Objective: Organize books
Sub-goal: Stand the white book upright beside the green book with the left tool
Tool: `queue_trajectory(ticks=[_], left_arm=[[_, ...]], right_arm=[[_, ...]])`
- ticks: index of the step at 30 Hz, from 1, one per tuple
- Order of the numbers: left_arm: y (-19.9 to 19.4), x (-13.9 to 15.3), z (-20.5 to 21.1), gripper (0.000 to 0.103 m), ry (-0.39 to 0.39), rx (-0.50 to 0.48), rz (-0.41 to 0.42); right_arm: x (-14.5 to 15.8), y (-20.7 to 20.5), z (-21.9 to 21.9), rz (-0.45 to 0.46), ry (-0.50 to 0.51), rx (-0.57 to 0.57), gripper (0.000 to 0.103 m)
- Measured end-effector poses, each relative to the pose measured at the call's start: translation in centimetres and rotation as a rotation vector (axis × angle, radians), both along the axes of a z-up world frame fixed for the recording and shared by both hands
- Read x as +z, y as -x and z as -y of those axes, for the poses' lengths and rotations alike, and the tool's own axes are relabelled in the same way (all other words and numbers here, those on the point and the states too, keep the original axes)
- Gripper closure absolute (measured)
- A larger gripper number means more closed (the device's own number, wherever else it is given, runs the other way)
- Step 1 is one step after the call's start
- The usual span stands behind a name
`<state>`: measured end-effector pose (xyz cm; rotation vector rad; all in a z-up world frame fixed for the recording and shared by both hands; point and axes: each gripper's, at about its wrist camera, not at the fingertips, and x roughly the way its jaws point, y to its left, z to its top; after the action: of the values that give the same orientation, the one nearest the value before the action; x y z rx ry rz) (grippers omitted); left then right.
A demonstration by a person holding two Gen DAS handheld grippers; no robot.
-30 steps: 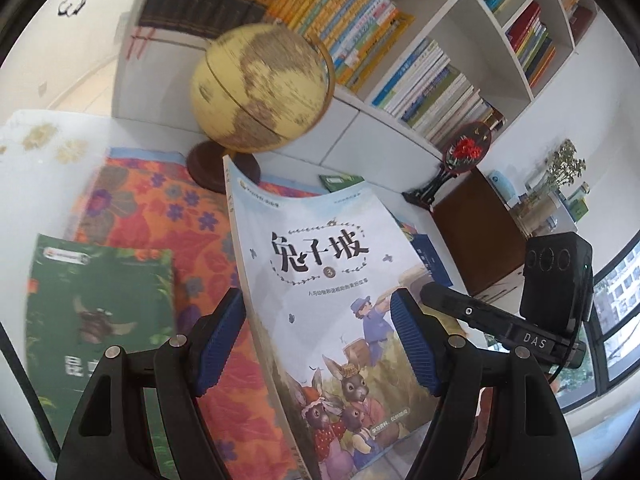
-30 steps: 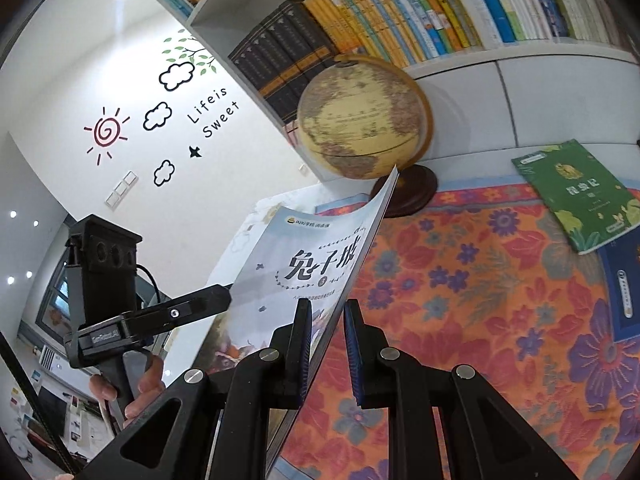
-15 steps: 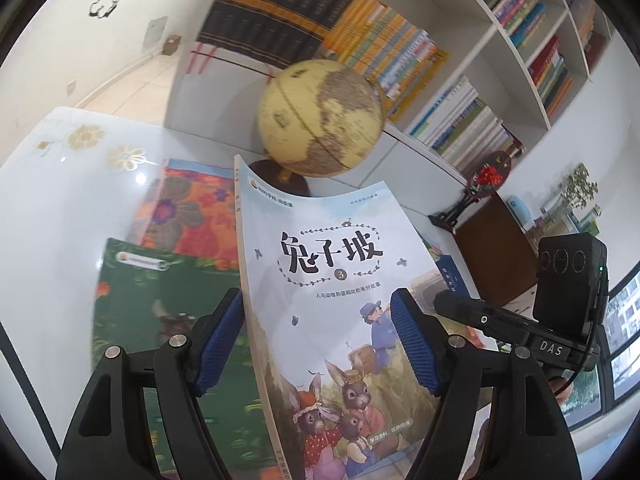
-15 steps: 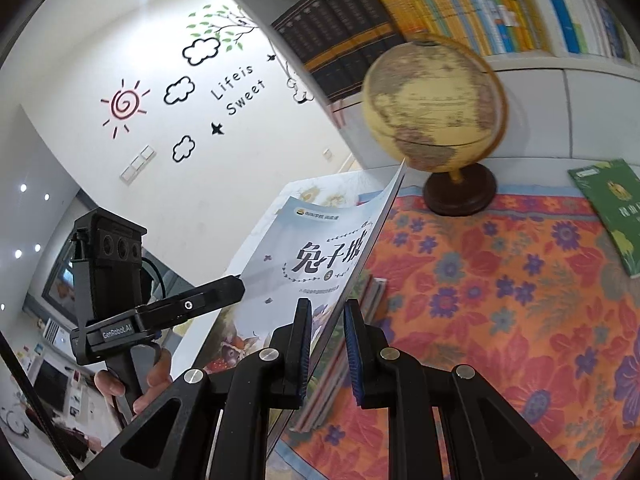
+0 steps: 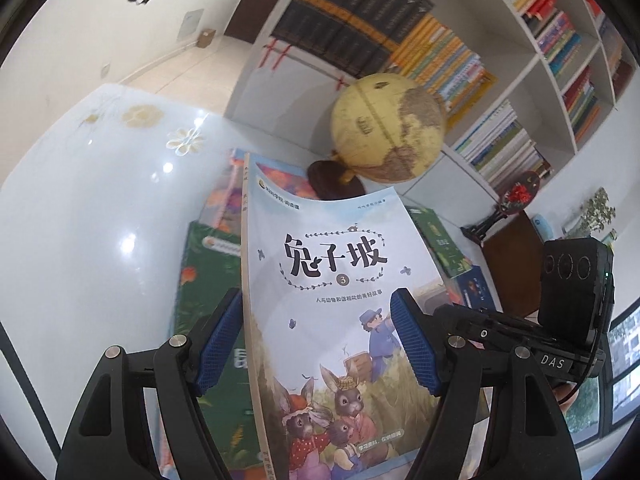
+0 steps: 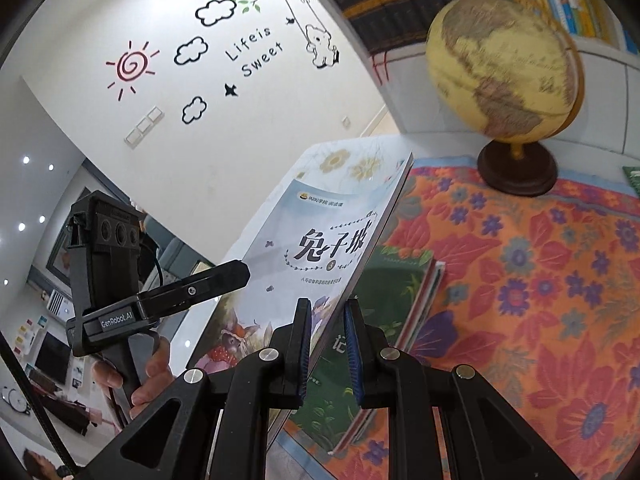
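The right gripper (image 6: 326, 344) is holding the rabbit book (image 5: 336, 320) tilted up above the worktop (image 5: 92, 216), its jaws clamped on the thin edge of the cover and pages. The left gripper (image 5: 316, 340) is framing the same book with its jaws apart: one blue pad sits just beside the spine and the other just beside the far edge, and whether either pad is touching I cannot tell. Below, at seven o'clock of the book in the left view, a green book (image 5: 208, 280) is lying on the flowered cloth (image 6: 540, 280), looking like the top of a small stack and the likely landing spot. Here is the worry: one narrow pinch is carrying a floppy paperback, so the cover could be bending or sliding out as it swings. The globe (image 5: 388, 128) is standing at twelve o'clock, near the book's top corner, and a wide sweep could be knocking it. A crooked drop could also be shoving the green book askew.
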<state>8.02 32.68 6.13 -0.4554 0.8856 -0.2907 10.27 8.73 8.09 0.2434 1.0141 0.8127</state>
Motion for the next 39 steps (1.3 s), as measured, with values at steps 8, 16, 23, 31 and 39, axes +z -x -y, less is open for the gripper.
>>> queue_trajectory(ticks=[8, 16, 23, 31, 39], left_arm=[[0.1, -2.7, -1.3, 0.031, 0.017, 0.007, -0.049], [-0.1, -5.0, -1.9, 0.031, 0.019, 0.014, -0.102], [-0.1, -5.8, -2.2, 0.031, -0.031, 0.043, -0.135], [-0.4, -6.5, -0.9, 0.031, -0.172, 0.057, -0.169], [0.4, -4.7, -0.5, 0.031, -0.213, 0.096, -0.124]], right_arm=[[-3.0, -0.1, -1.5, -0.061, 0.038, 0.014, 0.086], [-6.2, 0.0, -1.9, -0.136, 0.077, 0.011, 0.086], [-8.4, -0.6, -1.8, -0.184, 0.103, -0.011, 0.086], [-8.6, 0.0, -1.9, -0.184, 0.141, -0.024, 0.086], [-6.6, 0.4, -0.1, -0.128, 0.140, -0.060, 0.086]])
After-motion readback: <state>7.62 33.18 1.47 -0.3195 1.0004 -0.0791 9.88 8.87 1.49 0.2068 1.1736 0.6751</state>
